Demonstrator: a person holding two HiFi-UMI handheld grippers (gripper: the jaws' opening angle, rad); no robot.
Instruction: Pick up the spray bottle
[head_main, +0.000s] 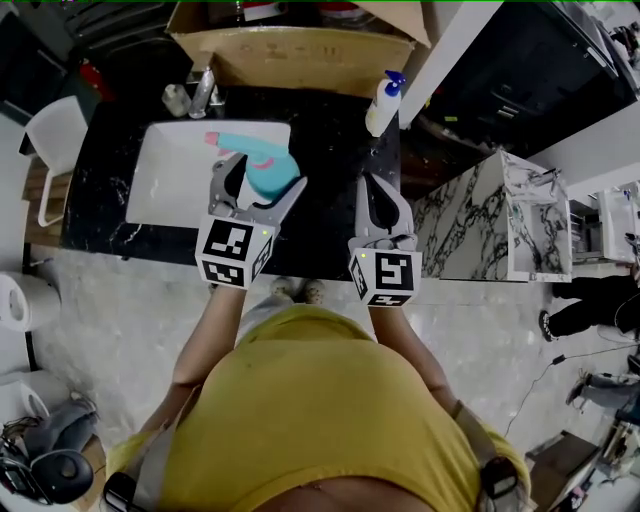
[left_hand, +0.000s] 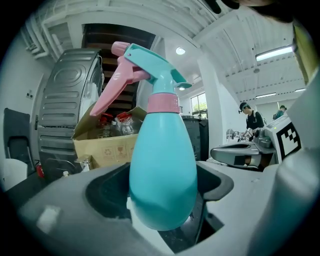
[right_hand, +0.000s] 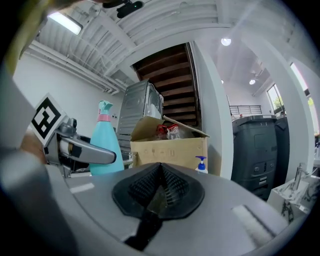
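**Jaws set, now lift cleanly**

Jaws of the left gripper clamp the belly of the teal plastic spray bottle with a pink trigger, at the right rim of the white sink in the black marble counter. The right gripper is pressed together, empty. A steady squeeze and a straight upward lift seem best, since the rounded body could slip.

Just left of the frame's centre, the left claw grips the teal spray bottle, its pink trigger pointing left over the white sink. Beside it at centre, the right claw hangs over the dark marbled bench, jaws drawn together. A cardboard box sits at the top edge, with a white pump bottle to its right.
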